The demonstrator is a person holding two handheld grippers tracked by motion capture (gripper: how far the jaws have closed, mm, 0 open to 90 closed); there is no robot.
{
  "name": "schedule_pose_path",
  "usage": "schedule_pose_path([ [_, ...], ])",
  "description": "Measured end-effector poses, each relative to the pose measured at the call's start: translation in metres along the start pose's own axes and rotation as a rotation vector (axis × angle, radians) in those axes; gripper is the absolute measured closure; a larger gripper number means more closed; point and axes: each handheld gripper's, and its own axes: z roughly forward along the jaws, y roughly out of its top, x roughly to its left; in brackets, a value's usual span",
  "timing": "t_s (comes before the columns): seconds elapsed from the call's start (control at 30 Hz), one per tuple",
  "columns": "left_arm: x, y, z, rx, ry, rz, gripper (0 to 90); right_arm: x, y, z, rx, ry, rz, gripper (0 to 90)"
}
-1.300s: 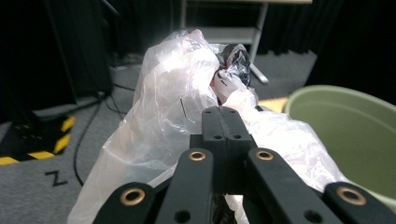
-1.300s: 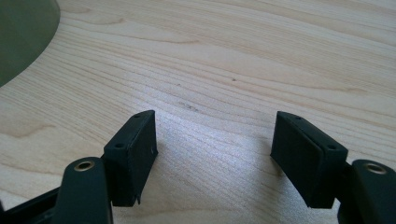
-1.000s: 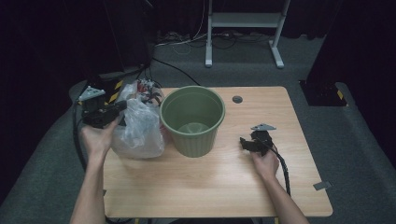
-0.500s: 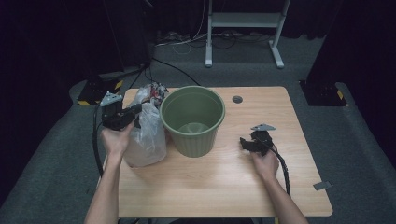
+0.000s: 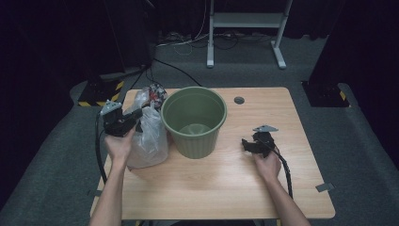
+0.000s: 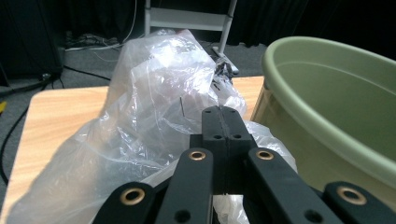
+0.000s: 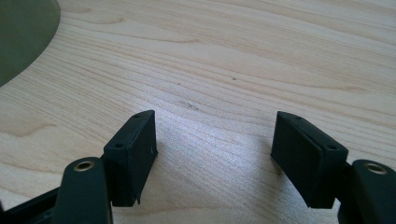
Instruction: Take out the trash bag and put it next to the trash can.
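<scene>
With the left tool (image 5: 123,121) pinched tight on the clear plastic bag (image 5: 148,136) at the counter's (image 5: 226,188) left, touching the green bin (image 5: 194,120), thin film could tear or slip, while the right tool (image 5: 256,141) rests wide open and empty.

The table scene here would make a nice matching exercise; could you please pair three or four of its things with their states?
Things:
1. bin
2. plastic bag
3. left gripper
4. right gripper

States:
A. jaws apart over bare wood
B. clear and crumpled, left of the bin
C. green, upright, mid-table
D. jaws closed, against the bag

Pairs: 1-C, 2-B, 3-D, 4-A
</scene>
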Motion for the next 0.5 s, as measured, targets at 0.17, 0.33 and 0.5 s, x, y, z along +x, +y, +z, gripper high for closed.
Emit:
schedule_pose_path([
  [0.17,0.003,-0.012,0.007,0.026,-0.002,-0.013,90.0,0.0,0.0,0.0,-0.001,0.0,-0.002,30.7],
  [0.33,0.005,-0.023,0.017,0.049,-0.005,-0.022,90.0,0.0,0.0,0.0,-0.002,0.0,-0.003,30.6],
  [0.5,0.004,-0.03,0.024,0.059,-0.003,-0.027,90.0,0.0,0.0,0.0,-0.002,0.0,-0.002,30.6],
])
